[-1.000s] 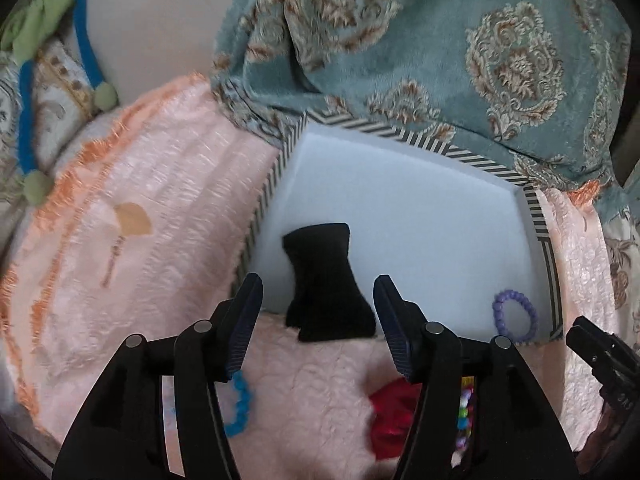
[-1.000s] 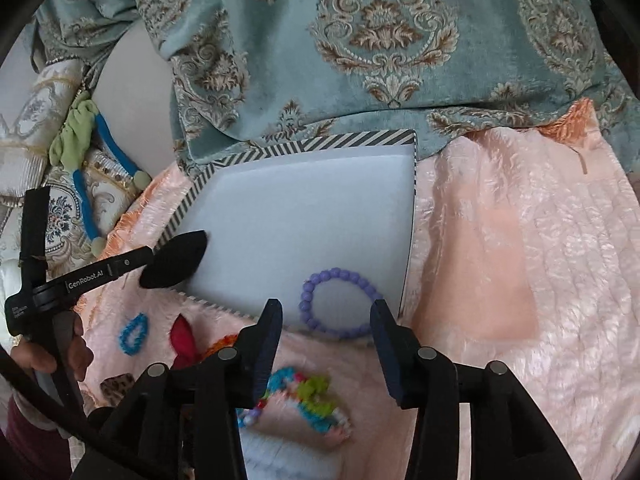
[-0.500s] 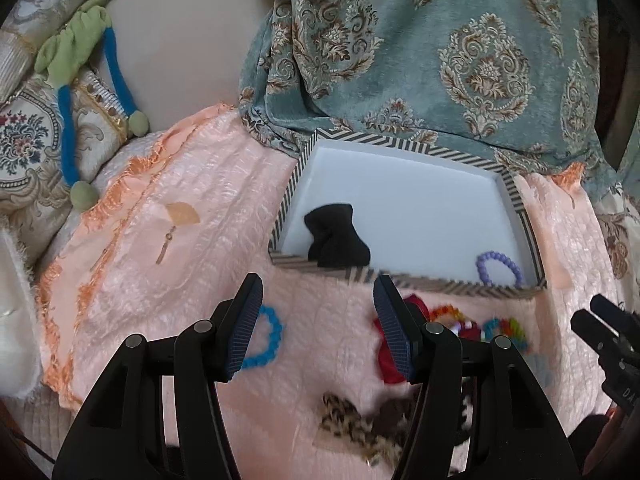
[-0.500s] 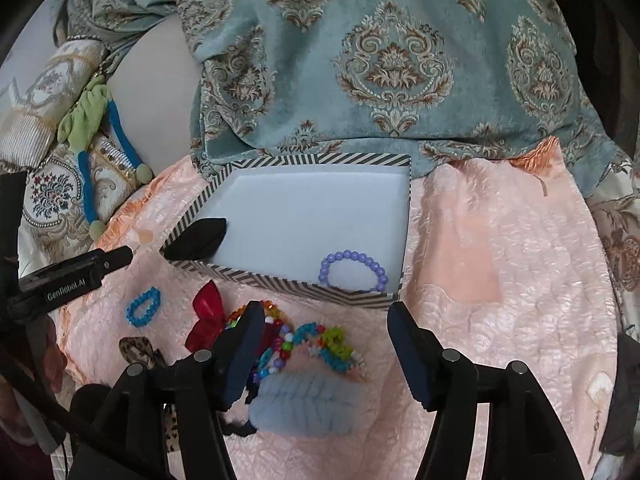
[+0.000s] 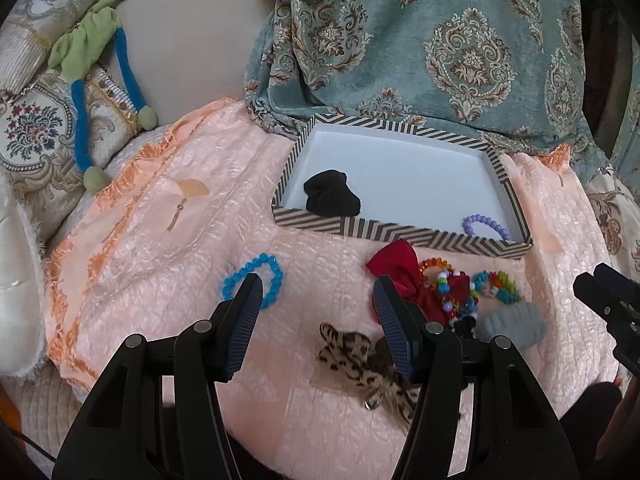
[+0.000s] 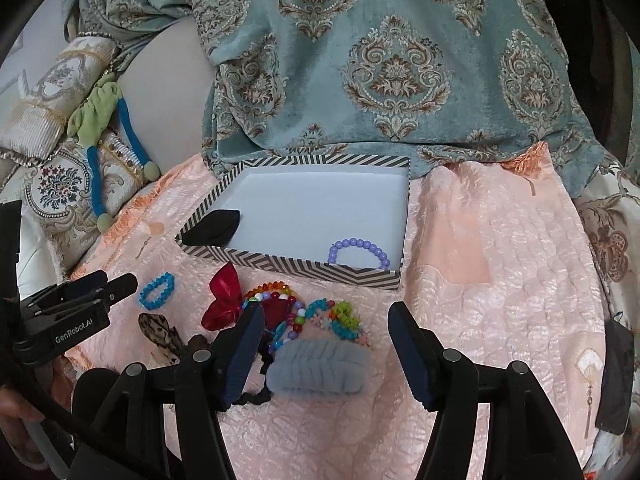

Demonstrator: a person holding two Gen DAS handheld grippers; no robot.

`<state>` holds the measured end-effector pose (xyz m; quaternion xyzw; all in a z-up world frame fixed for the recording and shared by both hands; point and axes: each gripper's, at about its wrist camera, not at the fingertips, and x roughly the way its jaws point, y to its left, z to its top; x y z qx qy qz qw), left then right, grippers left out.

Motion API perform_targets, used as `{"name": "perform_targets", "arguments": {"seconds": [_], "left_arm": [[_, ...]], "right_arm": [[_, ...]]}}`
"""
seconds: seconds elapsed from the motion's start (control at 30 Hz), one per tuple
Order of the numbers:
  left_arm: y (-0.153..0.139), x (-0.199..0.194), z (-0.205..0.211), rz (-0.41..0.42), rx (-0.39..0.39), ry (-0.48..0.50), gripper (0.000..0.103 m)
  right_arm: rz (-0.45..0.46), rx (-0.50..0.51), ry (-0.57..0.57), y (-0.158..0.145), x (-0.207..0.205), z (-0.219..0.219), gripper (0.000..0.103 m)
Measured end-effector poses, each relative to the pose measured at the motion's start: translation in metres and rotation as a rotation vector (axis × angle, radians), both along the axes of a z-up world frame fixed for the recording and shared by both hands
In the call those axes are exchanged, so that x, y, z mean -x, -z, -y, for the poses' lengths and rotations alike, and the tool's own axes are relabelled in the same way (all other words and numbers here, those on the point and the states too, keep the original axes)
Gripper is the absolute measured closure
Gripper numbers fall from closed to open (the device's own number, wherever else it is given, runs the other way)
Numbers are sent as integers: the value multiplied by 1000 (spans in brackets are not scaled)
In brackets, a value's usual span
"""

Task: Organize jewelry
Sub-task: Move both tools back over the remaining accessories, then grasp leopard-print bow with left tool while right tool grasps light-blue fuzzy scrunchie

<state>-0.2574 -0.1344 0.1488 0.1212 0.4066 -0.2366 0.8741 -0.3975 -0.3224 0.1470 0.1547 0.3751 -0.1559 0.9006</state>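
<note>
The striped box (image 6: 294, 266) already holds a purple bead bracelet (image 6: 358, 252) and a black bow (image 6: 214, 227); the remaining pieces lie just in front of it: blue bracelet (image 5: 253, 280), red bow (image 6: 224, 300), rainbow beads (image 6: 316, 316), grey scrunchie (image 6: 318, 374), leopard bow (image 5: 360, 358). Both the left gripper (image 5: 316, 312) and the right gripper (image 6: 326, 346) hover empty, jaws wide (between pickups, I judge). Next comes choosing one piece, probably the scrunchie below the right gripper. Everything rests on a peach quilted cloth (image 6: 500, 280) against teal patterned fabric (image 6: 400, 60).
</note>
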Motion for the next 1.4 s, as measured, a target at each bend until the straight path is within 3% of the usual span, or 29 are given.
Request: {"name": "perform_targets", "arguments": {"seconds": [0.53,0.87,1.0,1.17,1.4], "left_arm": [[6,16,-16,-39,18,-10,45],[13,10,-31,-171,82,5,45],[27,11,-34,-268,121,15,45],[49,14,-24,-328,106,24,44],[69,11,-9,-315,81,20,44]], "right_arm": [[-5,-27,1,4,15,-6,41],[-41,-56,-28,17,21,-7,40],[-68,-77,-39,31,22,-6,40],[-93,-125,-32,47,20,1,40],[-106,-166,-29,63,12,9,40]]}}
